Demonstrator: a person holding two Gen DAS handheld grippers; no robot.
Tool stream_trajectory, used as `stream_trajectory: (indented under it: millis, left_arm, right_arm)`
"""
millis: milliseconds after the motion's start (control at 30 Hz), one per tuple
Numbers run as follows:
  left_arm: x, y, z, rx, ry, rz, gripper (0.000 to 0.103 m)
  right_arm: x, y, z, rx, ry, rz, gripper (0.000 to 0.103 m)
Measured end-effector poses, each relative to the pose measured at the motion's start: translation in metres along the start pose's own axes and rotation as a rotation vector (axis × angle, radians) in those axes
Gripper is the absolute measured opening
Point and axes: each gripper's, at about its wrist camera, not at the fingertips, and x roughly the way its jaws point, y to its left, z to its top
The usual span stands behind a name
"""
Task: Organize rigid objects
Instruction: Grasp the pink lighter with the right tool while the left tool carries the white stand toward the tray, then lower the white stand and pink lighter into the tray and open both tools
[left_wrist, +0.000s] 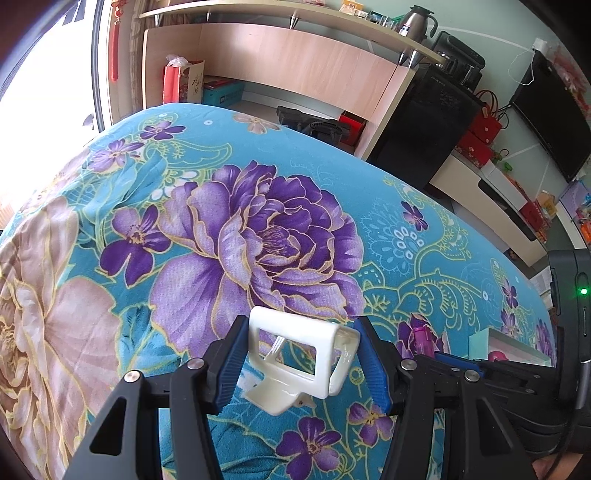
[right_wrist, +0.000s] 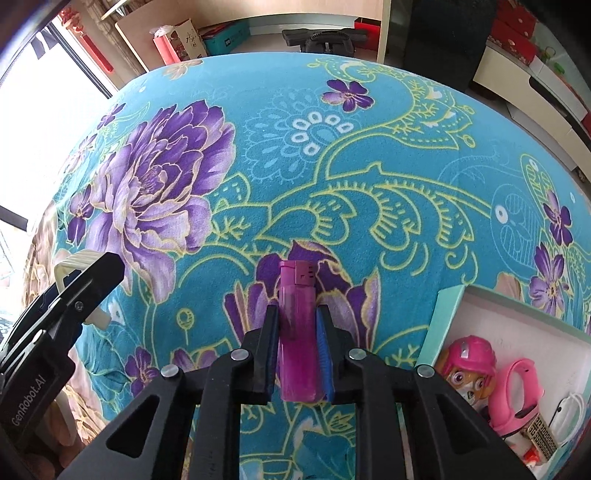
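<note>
My left gripper (left_wrist: 301, 360) is shut on a cream-white plastic clip (left_wrist: 295, 354) and holds it just above the floral teal cloth (left_wrist: 258, 221). My right gripper (right_wrist: 297, 347) is shut on a purple lighter (right_wrist: 297, 325), upright between the pads. The lighter's top also shows in the left wrist view (left_wrist: 421, 338) to the right. In the right wrist view the left gripper (right_wrist: 79, 291) sits at the far left, with the clip (right_wrist: 79, 260) partly hidden behind it.
A pale teal-edged box (right_wrist: 448, 314) lies at the lower right, holding a pink-helmeted toy figure (right_wrist: 469, 363), a pink toy (right_wrist: 517, 395) and other small items. Beyond the cloth's far edge stand wooden shelving (left_wrist: 288, 59), a black cabinet (left_wrist: 421, 133) and red boxes.
</note>
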Motion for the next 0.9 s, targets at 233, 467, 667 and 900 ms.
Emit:
stream_trajectory:
  millis: [233, 467, 667, 900]
  left_arm:
    - [-0.02, -0.011, -0.008, 0.039, -0.022, -0.027, 0.06]
    - [-0.047, -0.037, -0.023, 0.129, -0.041, -0.056, 0.06]
    - [-0.072, -0.078, -0.043, 0.244, -0.065, -0.106, 0.06]
    - [-0.087, -0.145, -0.078, 0.428, -0.065, -0.188, 0.06]
  right_arm:
    - [-0.032, 0.004, -0.035, 0.051, -0.06, 0.085, 0.02]
    - [-0.072, -0.021, -0.071, 0.105, -0.105, 0.09, 0.02]
    - [-0.101, -0.059, -0.096, 0.146, -0.122, 0.04, 0.02]
    - [-0.12, -0.111, -0.139, 0.218, -0.117, -0.031, 0.02]
